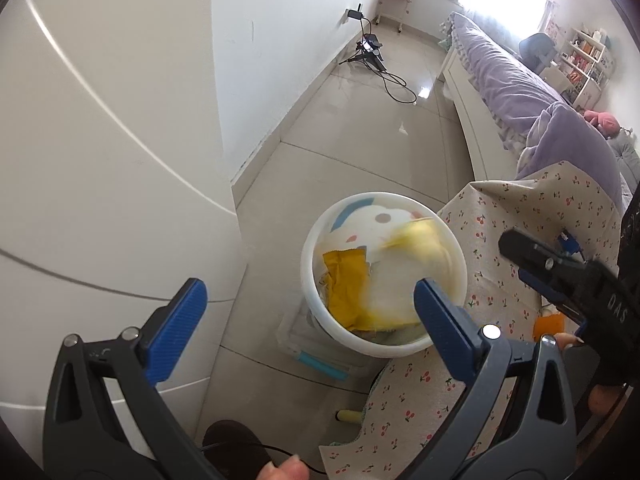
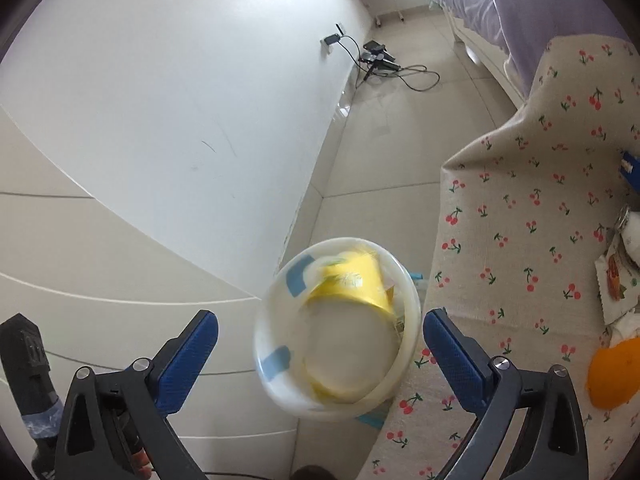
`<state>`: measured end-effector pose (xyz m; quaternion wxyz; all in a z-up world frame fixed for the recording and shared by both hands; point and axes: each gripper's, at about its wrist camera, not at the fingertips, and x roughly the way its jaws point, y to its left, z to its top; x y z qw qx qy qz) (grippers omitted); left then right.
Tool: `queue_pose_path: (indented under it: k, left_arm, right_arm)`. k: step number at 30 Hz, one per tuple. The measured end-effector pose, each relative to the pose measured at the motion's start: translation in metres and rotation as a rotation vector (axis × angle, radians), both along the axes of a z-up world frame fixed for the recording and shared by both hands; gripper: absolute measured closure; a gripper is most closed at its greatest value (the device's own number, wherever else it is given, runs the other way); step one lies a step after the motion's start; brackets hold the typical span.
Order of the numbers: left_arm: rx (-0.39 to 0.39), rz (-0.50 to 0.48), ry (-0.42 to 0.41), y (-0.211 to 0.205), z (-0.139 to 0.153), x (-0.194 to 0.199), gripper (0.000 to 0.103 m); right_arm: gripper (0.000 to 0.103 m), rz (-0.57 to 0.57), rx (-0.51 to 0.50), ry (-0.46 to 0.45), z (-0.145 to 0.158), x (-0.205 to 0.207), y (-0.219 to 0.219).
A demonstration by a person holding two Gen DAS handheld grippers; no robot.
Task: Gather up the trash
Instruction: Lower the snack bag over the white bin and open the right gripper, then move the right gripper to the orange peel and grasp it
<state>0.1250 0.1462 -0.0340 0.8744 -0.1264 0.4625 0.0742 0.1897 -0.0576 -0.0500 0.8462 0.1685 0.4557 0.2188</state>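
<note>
A white plastic bin (image 1: 384, 276) stands on the tiled floor (image 1: 360, 128), pressed close against the hanging edge of a cherry-print tablecloth (image 1: 532, 208) that covers the tabletop to its right, with a white wardrobe (image 1: 100, 160) on its other side. Inside the bin lies the trash: a yellow wrapper (image 1: 346, 284) against the left wall, and a blurred yellow wrapper (image 2: 352, 280) caught in mid-air over the bin's mouth, touching neither tool. The left tool (image 1: 310, 302) hangs above the bin with its blue pads spread wide and nothing between them; its right pad crosses in front of the bin's rim. The right tool (image 2: 320, 336) is just as wide, its pads apart on either side of the bin's mouth and gripping nothing; in the left wrist view it reaches in from the right edge over the tablecloth. On the tabletop, near its right edge, sits an orange object (image 2: 614, 374), with a printed snack packet (image 2: 614, 280) just behind it and something white beside that, too cut off to name. A clear plastic box with a blue strip (image 1: 316, 344) lies on the floor, touching the bin's base. Farther off, a bed with a lilac duvet (image 1: 504, 80) runs along the right side of the room, and a small tripod with cables (image 1: 370, 54) stands by the wall.
</note>
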Motion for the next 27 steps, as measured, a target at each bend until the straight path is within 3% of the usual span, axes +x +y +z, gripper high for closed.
queue_pose_path:
  k: [7, 16, 27]
  left_arm:
    - [-0.004, 0.007, -0.009, 0.0, 0.001, -0.002, 0.0]
    - [-0.027, 0.002, -0.023, -0.006, 0.006, -0.007, 0.0]
    - [-0.017, -0.081, -0.028, -0.031, 0.01, -0.009, 0.0]
  right_arm:
    - [0.0, 0.007, -0.131, -0.043, 0.006, -0.009, 0.005]
    - [0.0, -0.027, -0.184, -0.071, 0.024, -0.031, -0.018]
    - [0.0, -0.08, -0.243, -0.07, 0.025, -0.049, -0.069]
